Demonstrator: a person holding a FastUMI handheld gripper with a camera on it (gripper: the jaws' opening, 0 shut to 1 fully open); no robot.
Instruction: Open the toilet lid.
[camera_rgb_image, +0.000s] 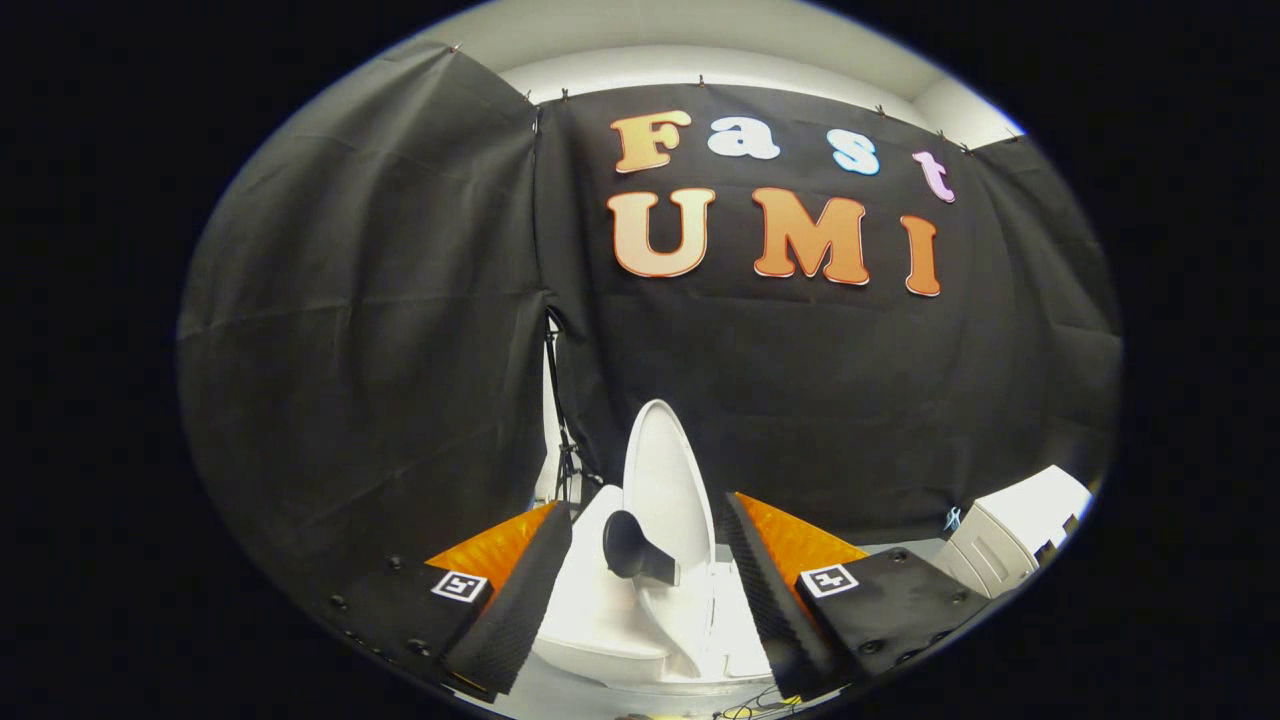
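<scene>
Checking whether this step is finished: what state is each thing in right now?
toilet lid: raised, standing nearly upright, between the fingers.
lid handle: dark knob on the lid, not gripped.
toilet seat: down on the bowl.
gripper: open, fingers either side of the lid, not pressing.

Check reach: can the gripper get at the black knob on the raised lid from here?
Probably yes. The gripper is open, its fingers standing either side of the toilet, and the black knob on the upright lid sits between them with nothing in front of it. How far ahead it sits is hard to judge.
</scene>
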